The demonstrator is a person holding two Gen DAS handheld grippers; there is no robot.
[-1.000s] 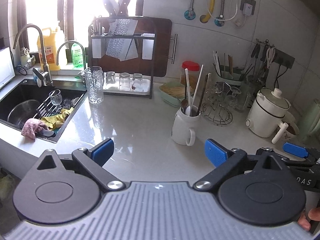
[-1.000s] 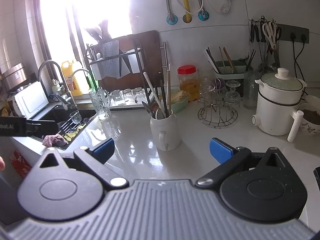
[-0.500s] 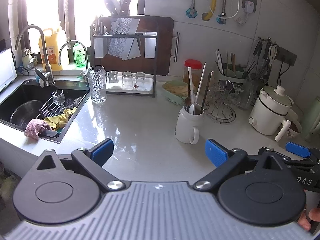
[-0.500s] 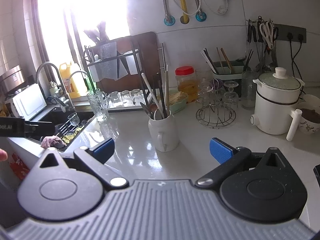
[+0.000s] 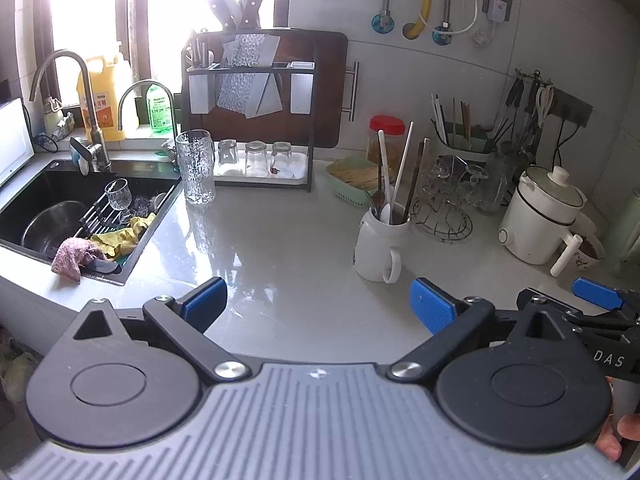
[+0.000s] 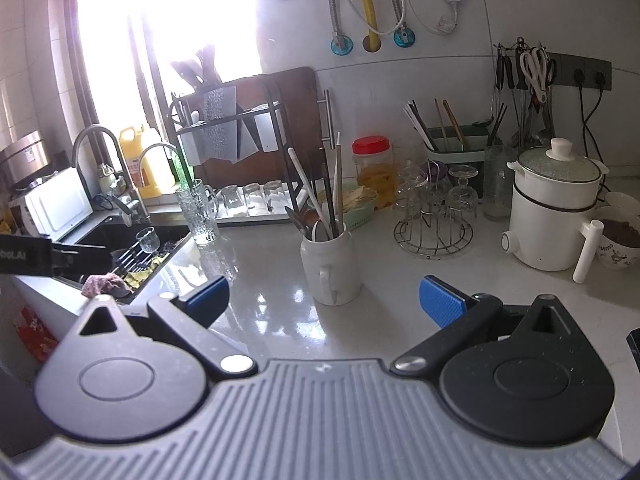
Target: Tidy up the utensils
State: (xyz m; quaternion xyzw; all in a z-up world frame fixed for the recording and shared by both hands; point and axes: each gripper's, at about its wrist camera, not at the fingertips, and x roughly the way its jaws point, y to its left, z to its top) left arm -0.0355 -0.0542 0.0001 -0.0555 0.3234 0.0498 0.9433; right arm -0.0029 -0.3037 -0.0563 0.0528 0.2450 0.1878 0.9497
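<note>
The counter carries a white mug standing upright near its middle, handle toward the cameras. Utensils stand bunched inside it: spoons, and chopsticks leaning outward in several directions. A green caddy at the wall holds more chopsticks. The left tool and right tool are both spread wide, holding nothing, short of the mug. This arrangement fits either utensils awaiting sorting or utensils already gathered; the step in hand cannot be settled.
</note>
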